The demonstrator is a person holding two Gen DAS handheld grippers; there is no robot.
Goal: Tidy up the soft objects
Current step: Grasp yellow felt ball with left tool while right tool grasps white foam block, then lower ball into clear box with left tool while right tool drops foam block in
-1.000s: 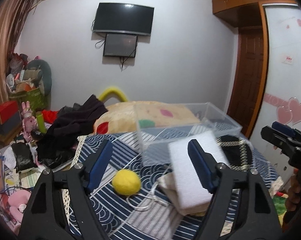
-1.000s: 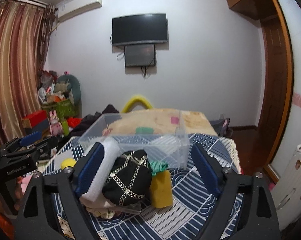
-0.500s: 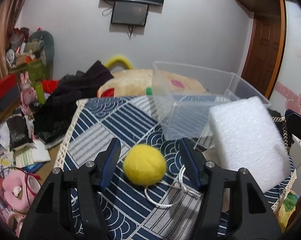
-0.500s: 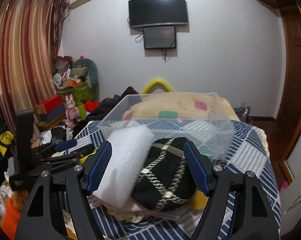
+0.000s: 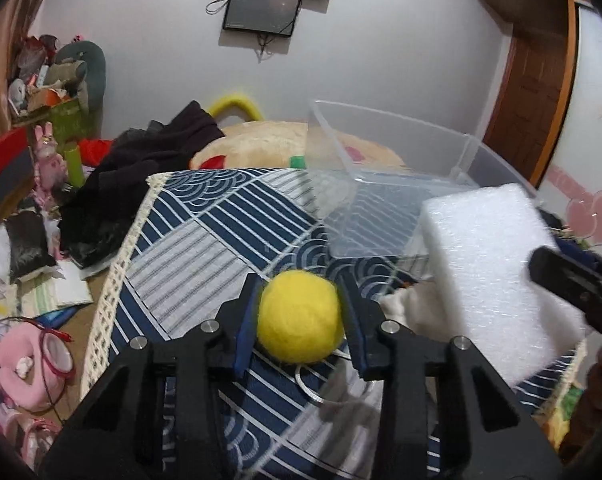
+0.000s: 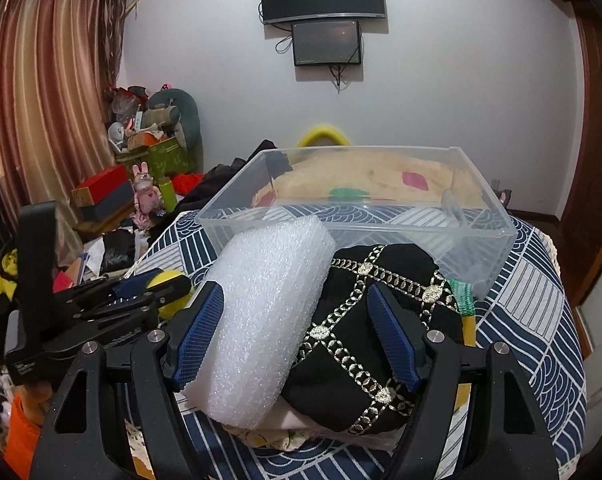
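Note:
A yellow felt ball [image 5: 299, 315] sits on the blue patterned cloth [image 5: 205, 232], and my left gripper [image 5: 301, 320] is shut on it, both pads against its sides. It also shows in the right wrist view [image 6: 169, 286]. A white foam block [image 6: 261, 316] leans on a black gold-chained cushion [image 6: 373, 320]. My right gripper [image 6: 297, 340] is open, its jaws straddling the foam block and part of the cushion. A clear plastic bin [image 6: 361, 204] stands empty behind them.
A white cord [image 5: 313, 384] lies on the cloth under the ball. A yellow sponge [image 6: 467, 320] and green cloth [image 6: 461, 296] sit beside the cushion. Black clothes [image 5: 141, 172] and a beige pillow [image 5: 261, 144] lie behind. Floor clutter is at the left.
My left gripper moved forward and closed on the yellow ball. My right gripper moved forward and narrowed around the foam block and cushion.

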